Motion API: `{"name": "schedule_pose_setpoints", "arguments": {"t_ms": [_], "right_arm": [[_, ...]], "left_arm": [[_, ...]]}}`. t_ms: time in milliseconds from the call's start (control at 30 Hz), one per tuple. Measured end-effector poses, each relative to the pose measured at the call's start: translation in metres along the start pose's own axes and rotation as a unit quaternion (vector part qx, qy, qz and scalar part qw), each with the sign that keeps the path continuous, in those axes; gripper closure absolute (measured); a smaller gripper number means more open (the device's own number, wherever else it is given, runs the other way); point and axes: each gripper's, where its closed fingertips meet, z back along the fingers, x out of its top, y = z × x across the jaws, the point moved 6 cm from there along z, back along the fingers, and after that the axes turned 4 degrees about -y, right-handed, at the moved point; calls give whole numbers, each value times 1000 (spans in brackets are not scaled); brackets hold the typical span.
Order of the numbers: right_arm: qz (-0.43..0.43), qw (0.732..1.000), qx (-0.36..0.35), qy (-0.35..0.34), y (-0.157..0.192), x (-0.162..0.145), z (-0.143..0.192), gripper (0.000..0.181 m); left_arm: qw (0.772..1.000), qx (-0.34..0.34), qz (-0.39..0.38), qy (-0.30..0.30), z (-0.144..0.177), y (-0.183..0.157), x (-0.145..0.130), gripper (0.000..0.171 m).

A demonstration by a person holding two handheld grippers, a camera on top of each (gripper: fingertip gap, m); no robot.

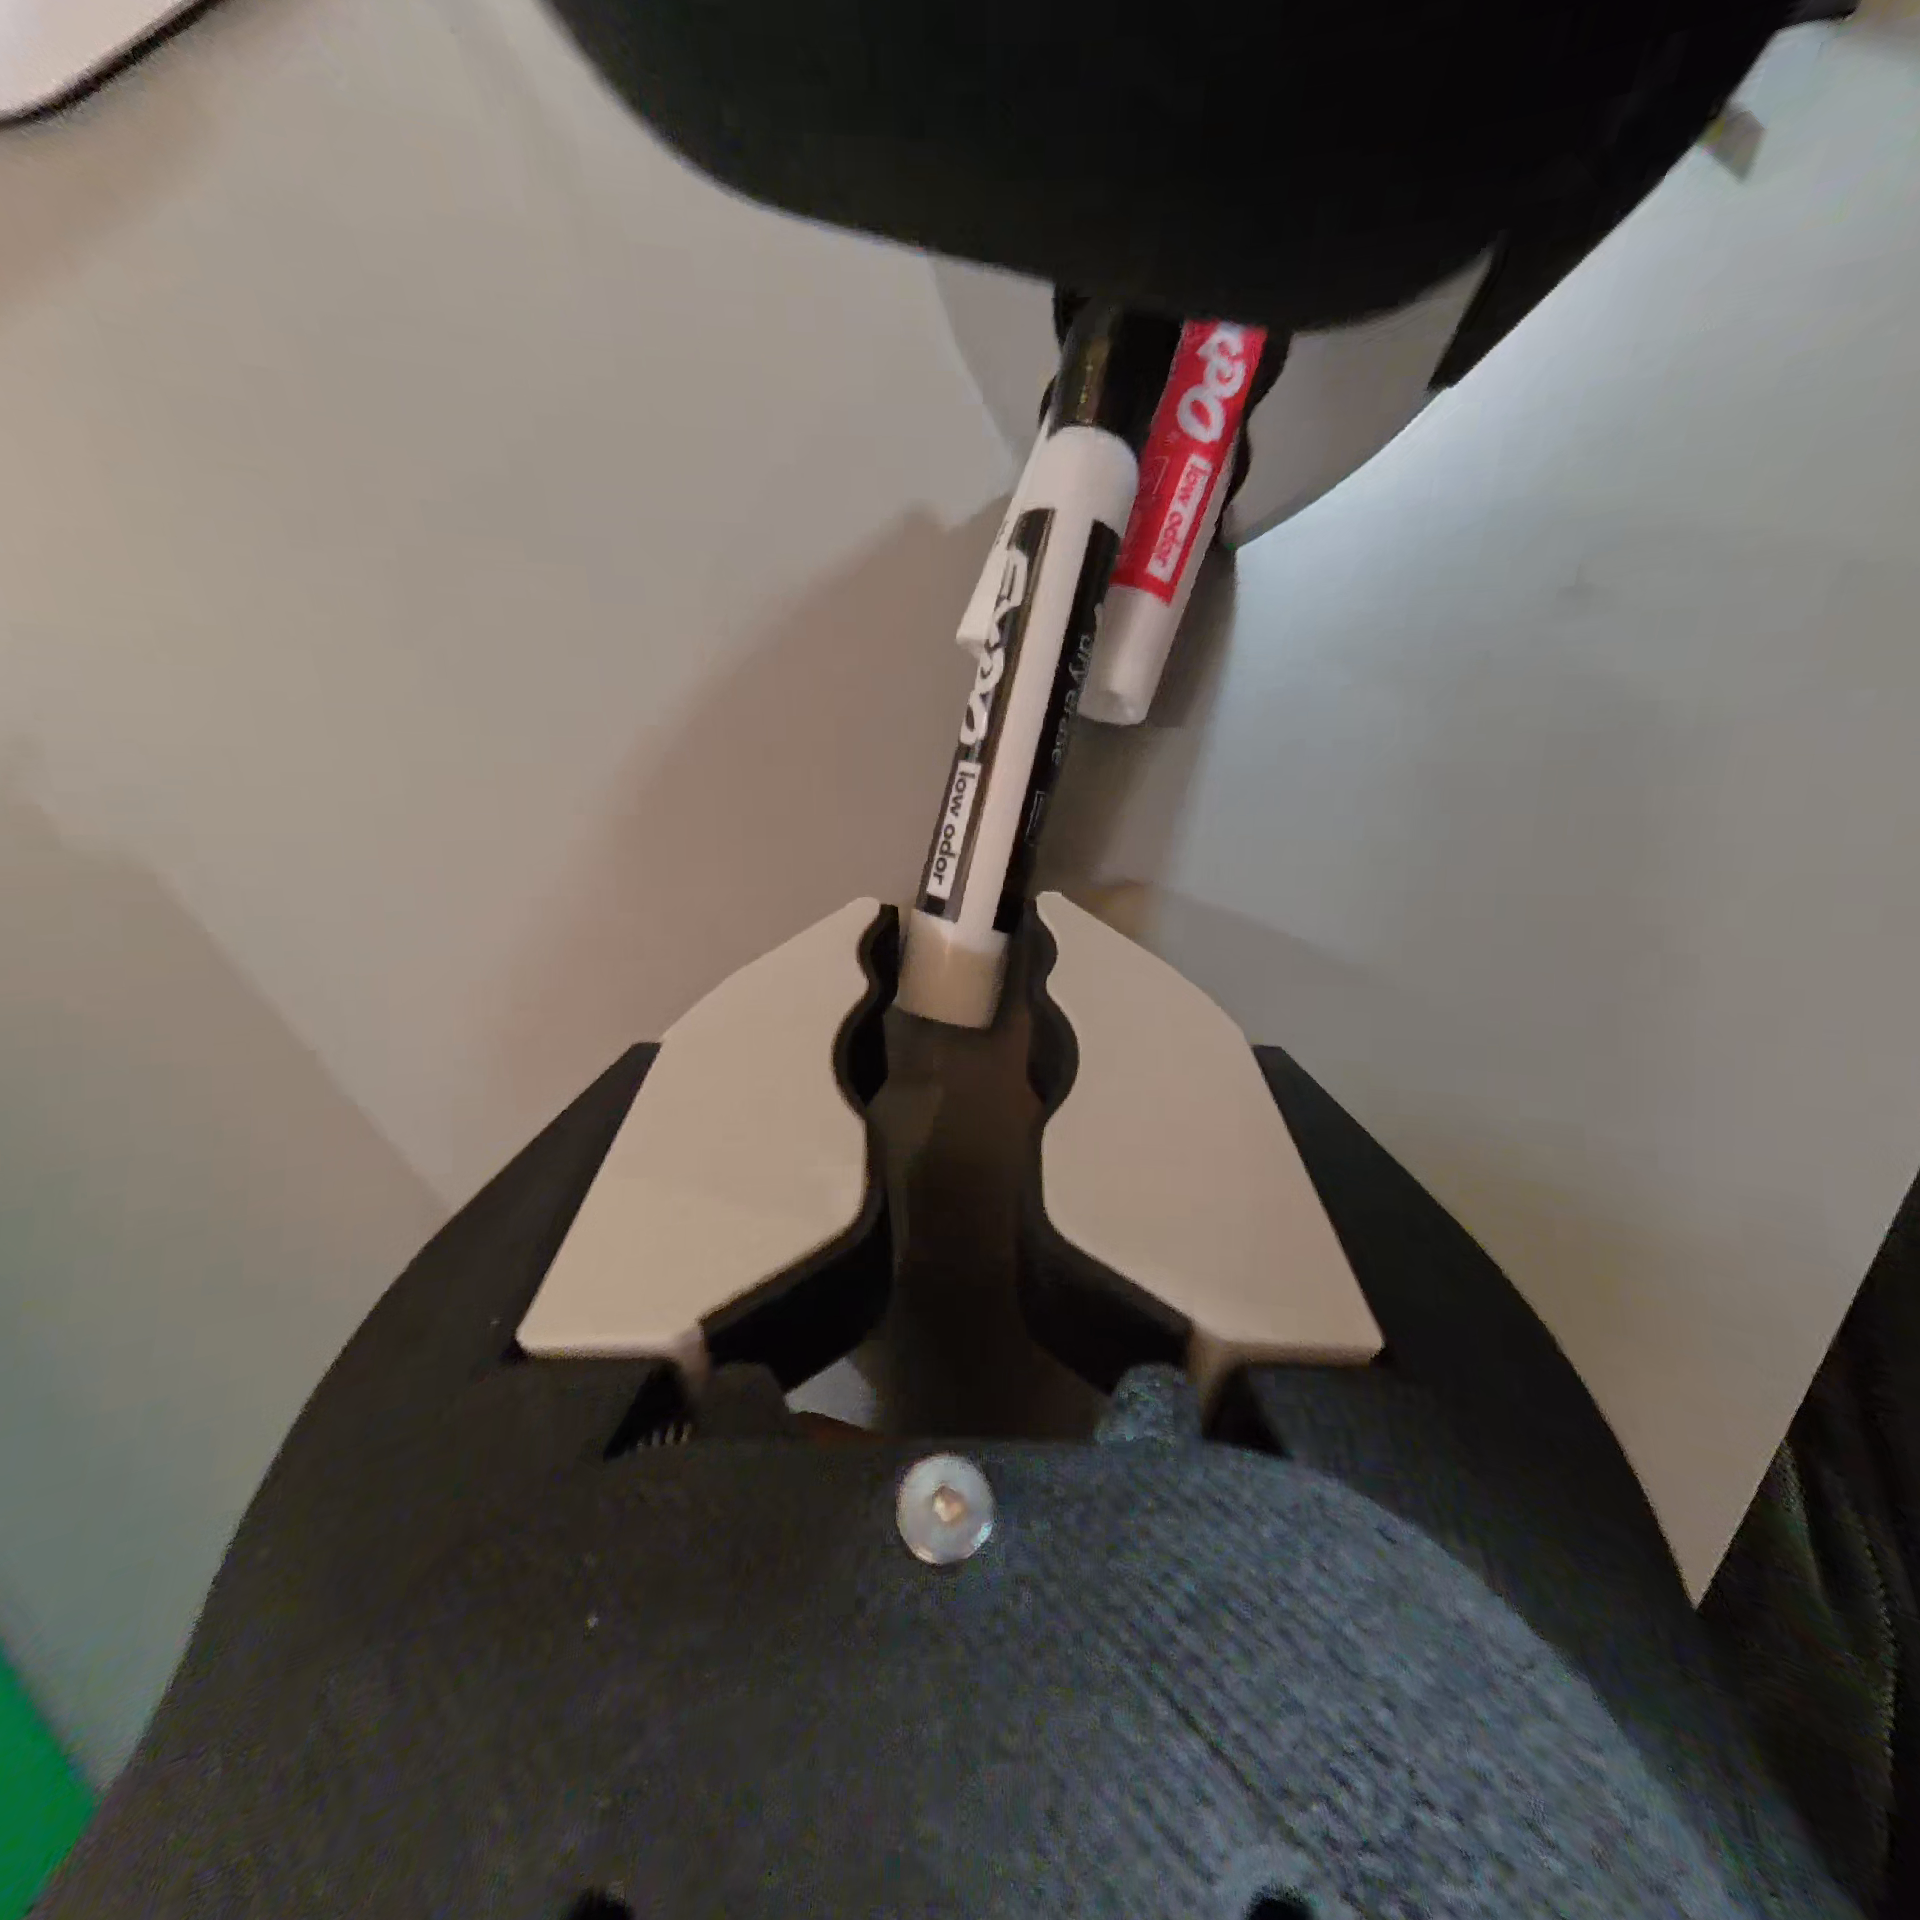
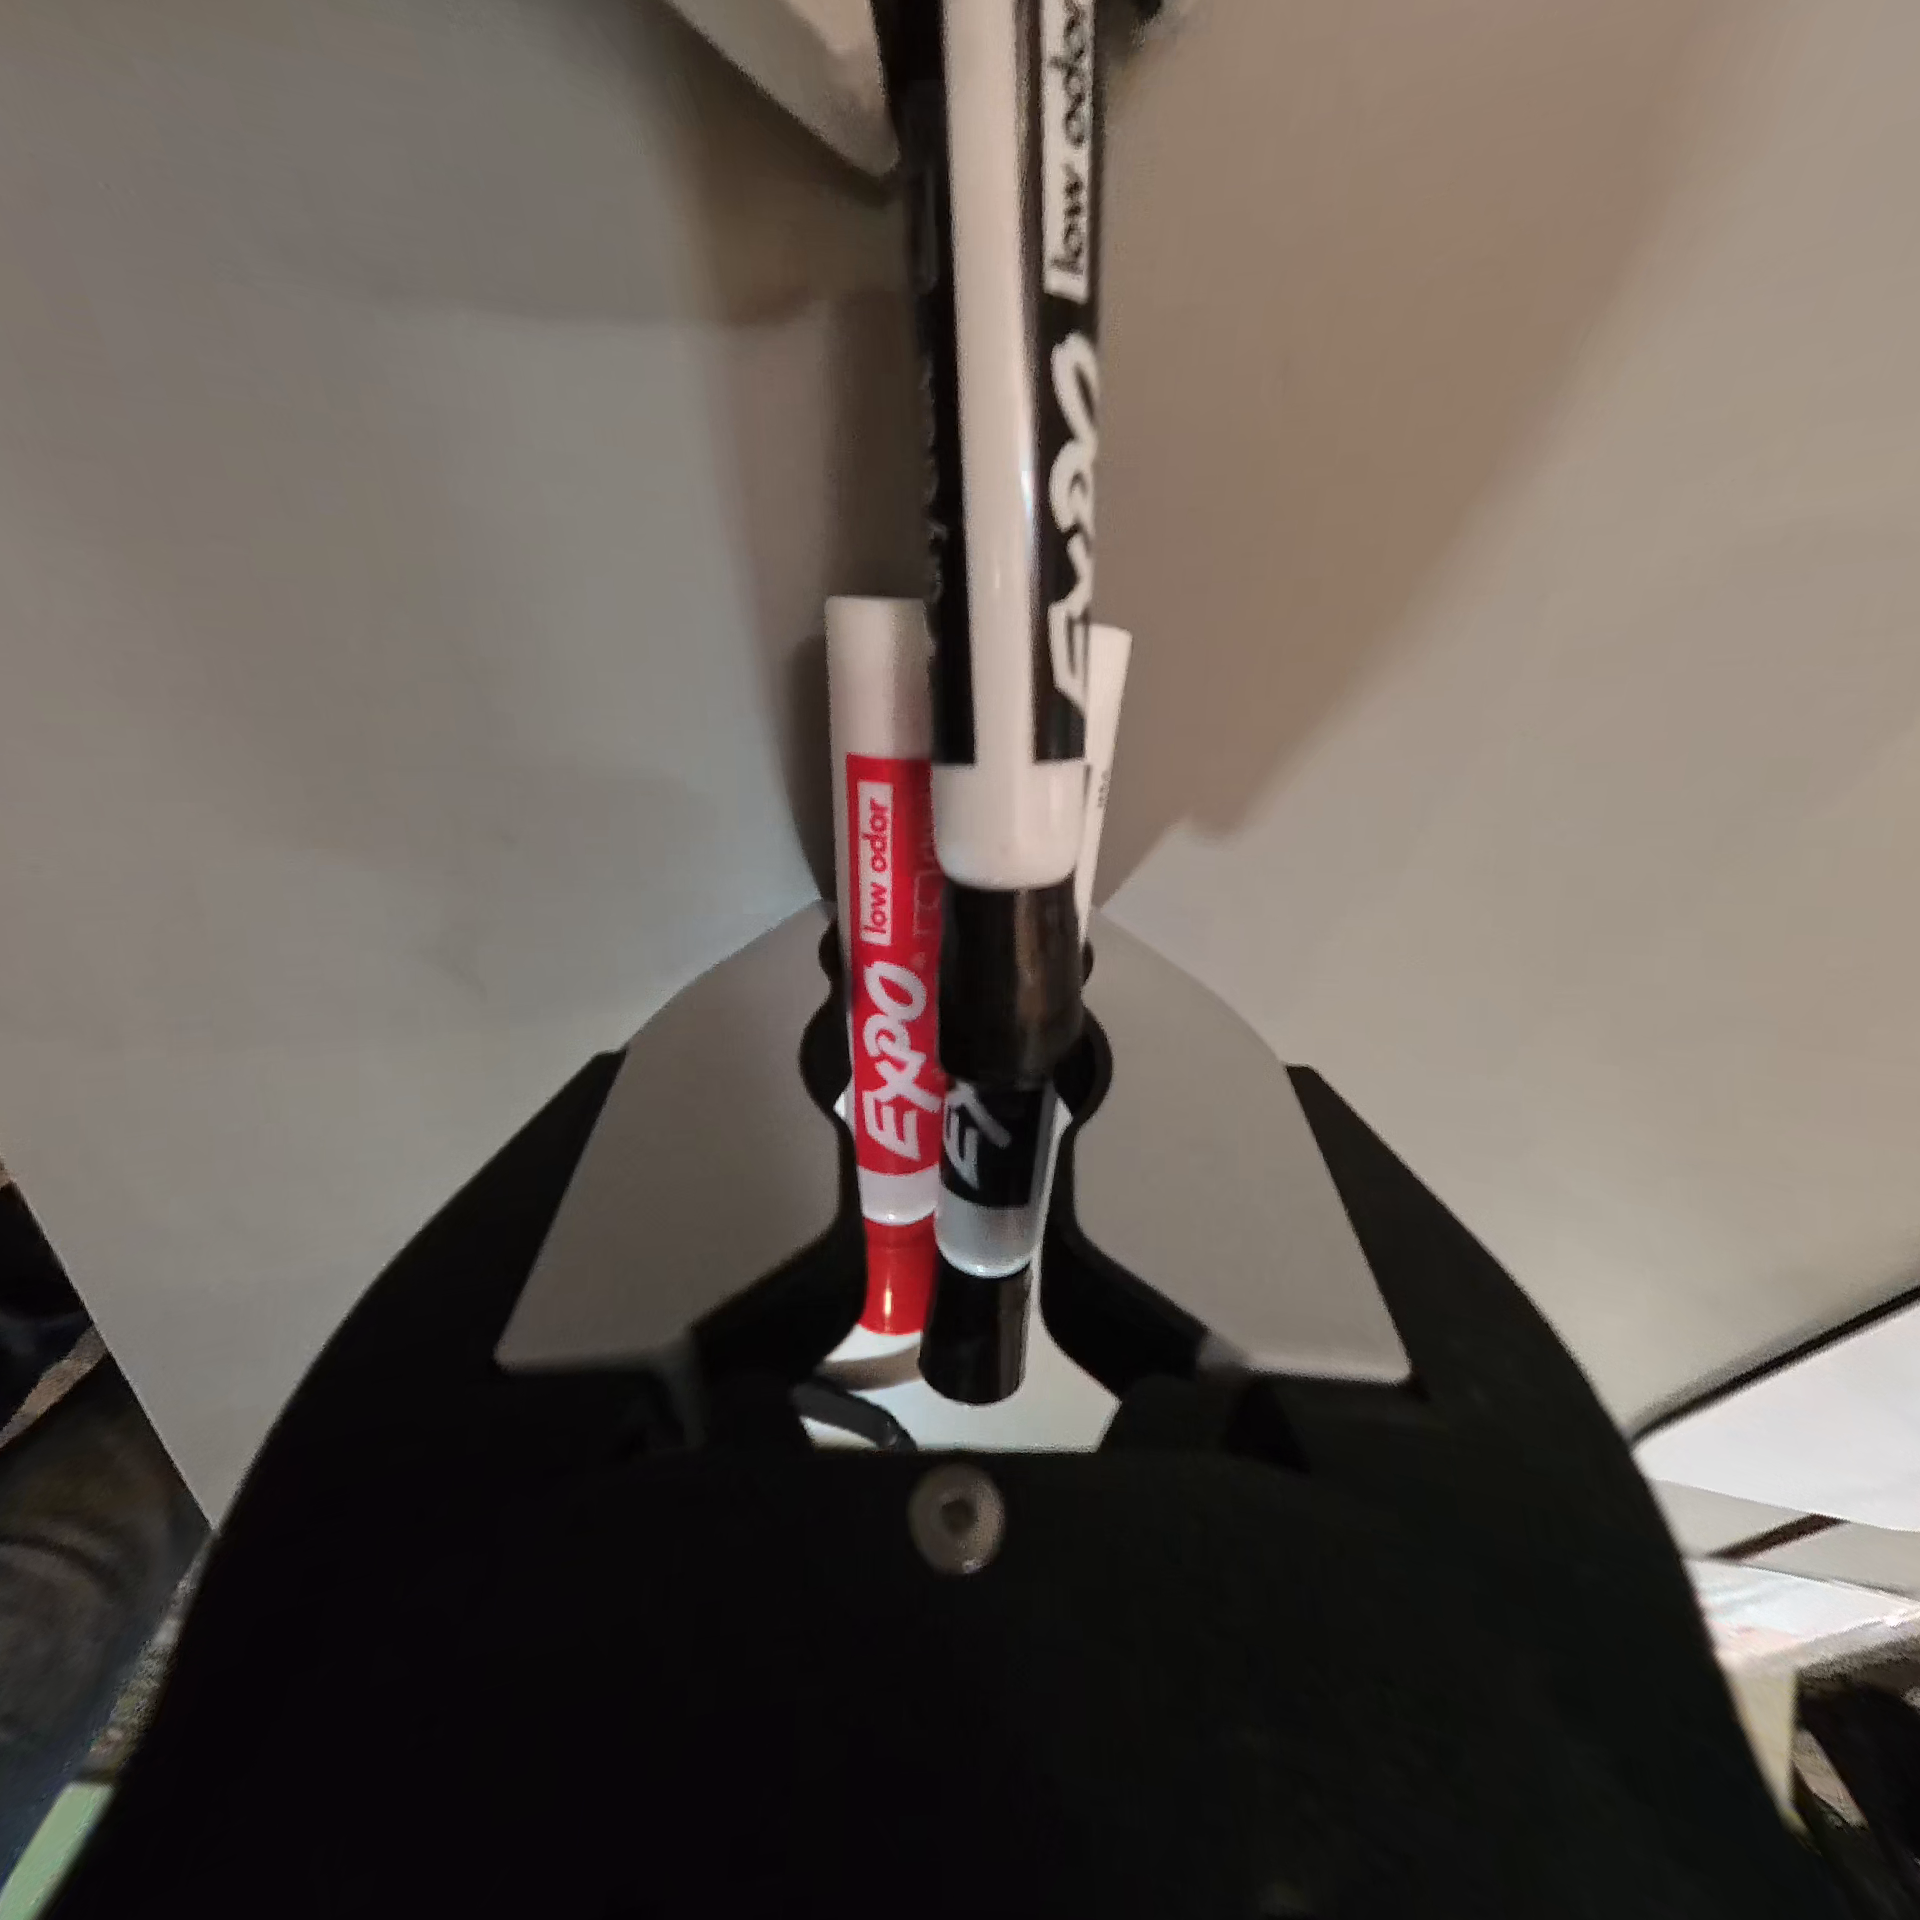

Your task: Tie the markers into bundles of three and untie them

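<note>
My left gripper (image 1: pixel 961 935) is shut on the white rear end of a black-labelled marker (image 1: pixel 997 727). This marker runs forward to my right gripper (image 1: pixel 1143 156), the black body at the top. A red marker (image 1: pixel 1174 488) hangs beside it, and a white end of another marker (image 1: pixel 977 613) shows on the left. In the right wrist view my right gripper (image 2: pixel 961 945) is shut on the red marker (image 2: pixel 883 1039), a second black marker (image 2: pixel 987 1153) and the black cap of the long black marker (image 2: pixel 1003 468). All are lifted above the white surface.
A white table surface (image 1: pixel 416 520) lies under both grippers, with sheets of white paper (image 1: pixel 1507 831) on it. A green patch (image 1: pixel 31 1745) shows at the lower left. Papers and clutter (image 2: pixel 1766 1610) sit at the lower right of the right wrist view. Across from one pair of fingers to the other is roughly 10 cm.
</note>
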Motion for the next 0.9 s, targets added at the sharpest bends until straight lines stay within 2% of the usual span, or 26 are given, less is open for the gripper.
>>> {"name": "schedule_pose_setpoints", "arguments": {"t_ms": [300, 567, 767, 900], "right_arm": [[-8, 999, 0, -36, 15, 0, 0, 143], [-9, 997, 18, -79, 38, 19, 1, 143], [-21, 995, 22, -94, 43, 17, 1, 143], [-23, 995, 17, -92, 44, 14, 1, 143]], "left_arm": [[997, -13, -76, 2, 10, -22, 19, 151], [995, -33, -90, -4, 8, -43, 32, 150], [995, -35, -93, -15, 10, -46, 33, 151], [995, -25, -92, -28, 10, -45, 32, 138]]}}
